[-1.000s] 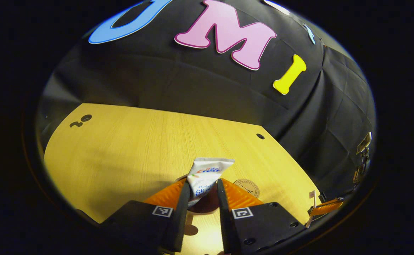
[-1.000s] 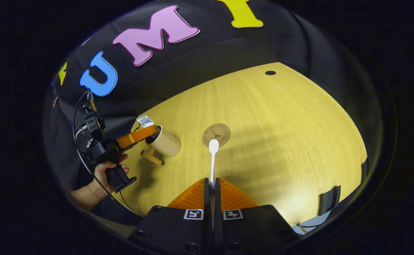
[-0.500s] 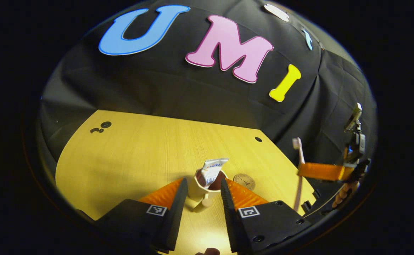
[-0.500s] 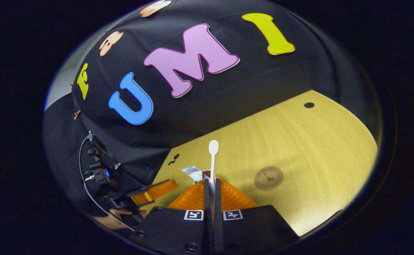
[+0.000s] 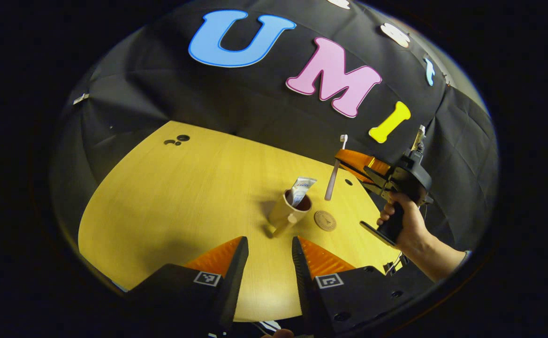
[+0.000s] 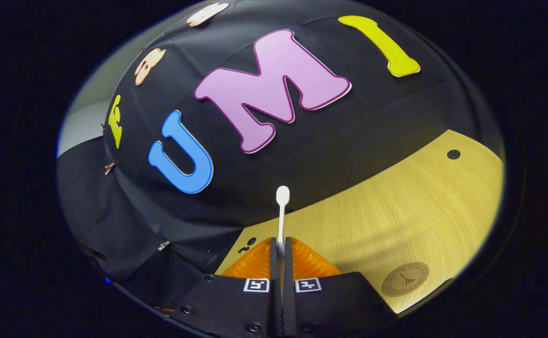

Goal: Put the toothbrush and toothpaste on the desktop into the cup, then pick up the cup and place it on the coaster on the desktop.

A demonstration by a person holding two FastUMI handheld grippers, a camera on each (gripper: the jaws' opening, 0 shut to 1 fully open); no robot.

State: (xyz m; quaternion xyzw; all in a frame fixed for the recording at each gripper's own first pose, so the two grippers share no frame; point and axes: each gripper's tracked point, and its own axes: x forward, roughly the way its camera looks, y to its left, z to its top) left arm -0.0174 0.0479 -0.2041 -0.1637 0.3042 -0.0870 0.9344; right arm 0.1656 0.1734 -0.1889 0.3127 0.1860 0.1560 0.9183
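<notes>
A tan cup (image 5: 285,213) with a handle stands on the wooden desktop (image 5: 185,197); the white toothpaste tube (image 5: 300,188) sticks up out of it. A round brown coaster (image 5: 325,220) (image 6: 405,279) lies just right of the cup. My left gripper (image 5: 265,249) is open, drawn back near the desk's front edge, nothing between its fingers. My right gripper (image 6: 280,246) is shut on the white toothbrush (image 6: 282,211). In the left gripper view that gripper (image 5: 342,159), held by a hand (image 5: 403,225), keeps the toothbrush (image 5: 334,173) nearly upright above and right of the cup, head up.
Small holes mark the desktop at the far left (image 5: 176,140) and far right (image 5: 347,181) (image 6: 453,154). Black cloth walls close in behind and right of the desk. Open wood spreads left of the cup.
My left gripper let go of the toothpaste in the cup and pulled back toward the desk's front edge. My right gripper lifted and carried the toothbrush over beside the cup.
</notes>
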